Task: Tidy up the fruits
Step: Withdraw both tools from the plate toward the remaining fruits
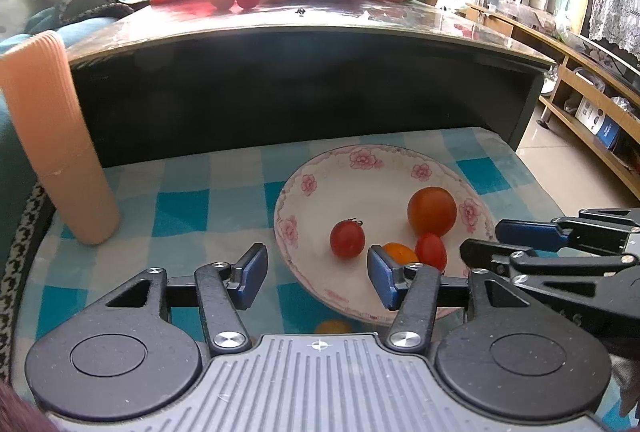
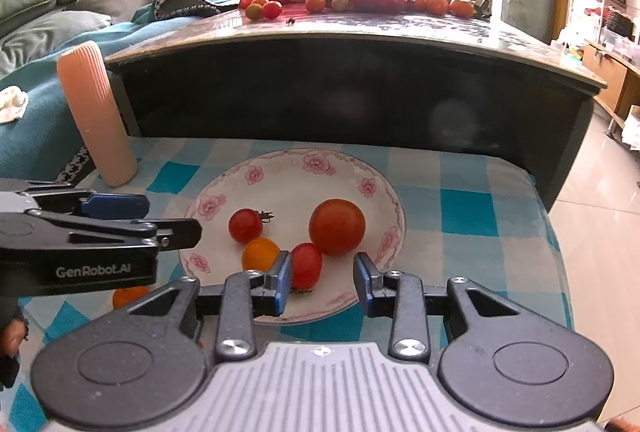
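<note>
The flowered plate (image 2: 372, 188) sat on the blue checked cloth (image 2: 472, 208). On it lay a big orange tomato (image 2: 337, 227), a round red tomato (image 2: 245, 225), a yellow one (image 2: 260, 253) and a small red one (image 2: 306, 265). The left gripper (image 1: 317, 272) and the right gripper (image 2: 321, 282) both hung wide apart, holding nothing. Another orange fruit (image 2: 128, 296), maybe a tomato, lay half hidden off the plate. A ribbed pink tube (image 2: 98, 116) stood nearby.

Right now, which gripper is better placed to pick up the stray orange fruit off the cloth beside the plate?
Left. The orange fruit lies on the cloth just under the open left gripper. The right gripper hangs over the plate, farther away.
</note>
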